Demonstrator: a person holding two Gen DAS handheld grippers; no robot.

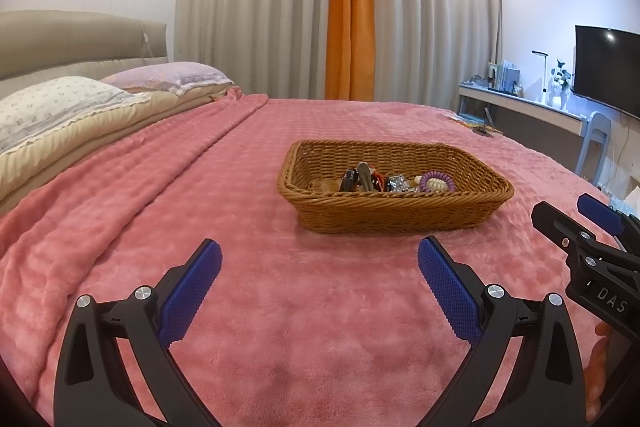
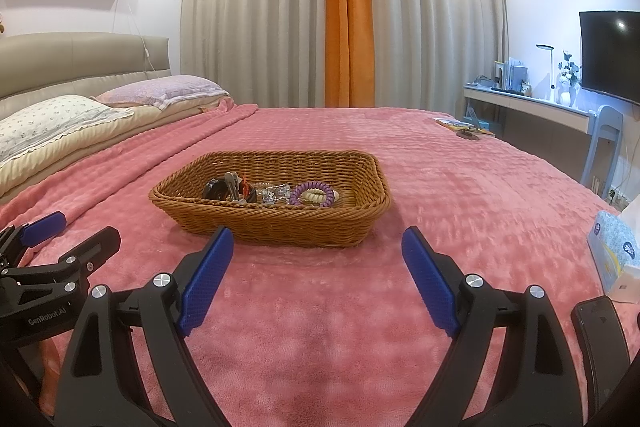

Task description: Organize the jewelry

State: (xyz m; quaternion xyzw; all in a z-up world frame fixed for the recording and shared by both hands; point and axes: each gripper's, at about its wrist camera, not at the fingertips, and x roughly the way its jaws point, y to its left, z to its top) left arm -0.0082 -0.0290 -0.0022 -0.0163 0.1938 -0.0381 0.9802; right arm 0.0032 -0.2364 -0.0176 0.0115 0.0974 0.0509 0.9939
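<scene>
bed (image 1: 280,307): pink fleece blanket, 2 pillows (image 1: 60,103) at far left by headboard
basket (image 1: 394,215): brown wicker, rectangular, mid-bed; ahead & right of left tool, ahead & a bit left of right tool
jewelry (image 2: 272,191): heaped in basket, nr its front wall; black pcs at left, clear sparkly bits mid
purple coil (image 2: 312,193): spiral band at right of heap, cream beaded pc (image 2: 316,195) lying inside its ring
left tool (image 1: 320,285): released, jaws wide, nothing between blue pads; over bare blanket, short of basket, not touching it
right tool (image 2: 318,275): released, jaws wide, empty; over blanket just short of basket's front edge
tools vs each other: side by side; right one shows at right edge of left cam, left one at left edge of right cam
tissue box (image 2: 614,251): on bed, far right of right tool
phone (image 2: 600,351): dark, on blanket by right tool's right finger
far corner: booklet + small dark item (image 2: 466,127) on bed
bkgd: beige curtains w/ orange strip, TV, AC unit
</scene>
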